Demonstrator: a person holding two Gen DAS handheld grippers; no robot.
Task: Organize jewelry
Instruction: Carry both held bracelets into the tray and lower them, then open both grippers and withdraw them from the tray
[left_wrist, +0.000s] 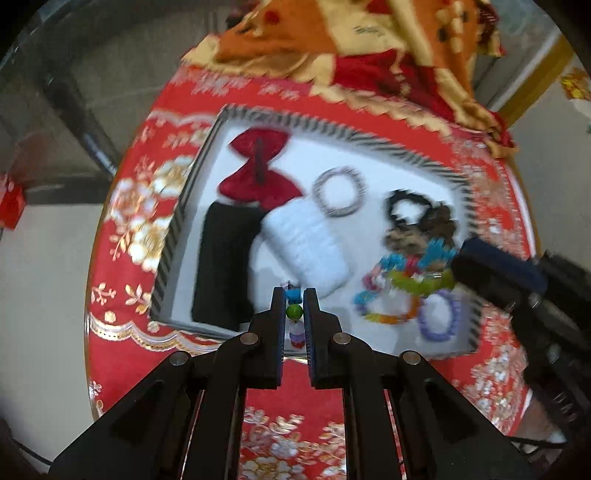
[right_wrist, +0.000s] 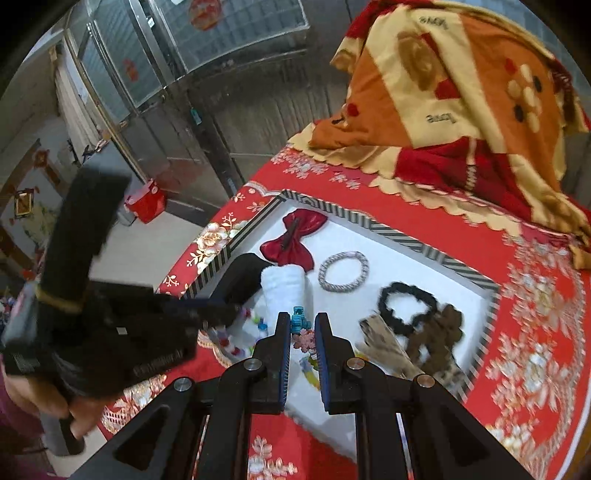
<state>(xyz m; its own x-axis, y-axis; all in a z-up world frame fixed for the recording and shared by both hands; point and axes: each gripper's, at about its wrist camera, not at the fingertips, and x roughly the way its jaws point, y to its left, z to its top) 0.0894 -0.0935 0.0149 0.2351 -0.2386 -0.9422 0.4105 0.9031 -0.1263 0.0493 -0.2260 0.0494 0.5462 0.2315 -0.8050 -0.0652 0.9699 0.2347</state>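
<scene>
A white tray with a striped rim (left_wrist: 369, 138) (right_wrist: 399, 230) lies on the red tablecloth. It holds a red bow (left_wrist: 258, 171) (right_wrist: 295, 238), a black roll (left_wrist: 225, 266), a white roll (left_wrist: 306, 243) (right_wrist: 286, 291), a silver ring bracelet (left_wrist: 340, 190) (right_wrist: 343, 271), a black scrunchie (right_wrist: 406, 304) and colourful bracelets (left_wrist: 406, 291). My left gripper (left_wrist: 294, 295) is shut on a beaded bracelet (left_wrist: 294, 312) with green and blue beads. My right gripper (right_wrist: 302, 321) is shut on a colourful bracelet (right_wrist: 298, 323) with blue and pink flower beads.
An orange, red and cream blanket (right_wrist: 461, 103) is heaped at the back of the table. Brown patterned scrunchies (right_wrist: 432, 339) lie at the tray's right side. A red box (right_wrist: 146, 201) stands on the floor to the left. The table edge drops off at the left.
</scene>
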